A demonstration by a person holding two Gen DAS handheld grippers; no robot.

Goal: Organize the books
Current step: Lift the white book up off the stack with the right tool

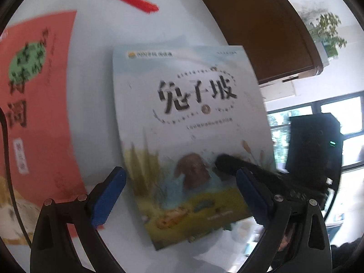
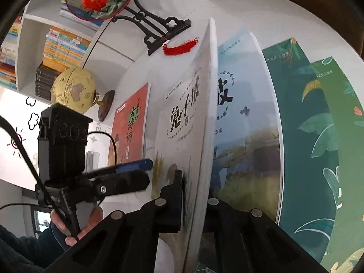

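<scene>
Rabbit book point(image 2: 182, 122) hides right tool's point(image 2: 195, 195) far finger — cover blurred.

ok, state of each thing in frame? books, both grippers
right gripper: shut on the rabbit book's lower edge
rabbit book: lifted, tilted up off the table
left gripper: open, jaws either side of the rabbit book's lower part, not pressing
red poetry book: flat on the table
pale blue book: flat, under the lifted one
two green books: flat, overlapping
globe: standing on the table
</scene>
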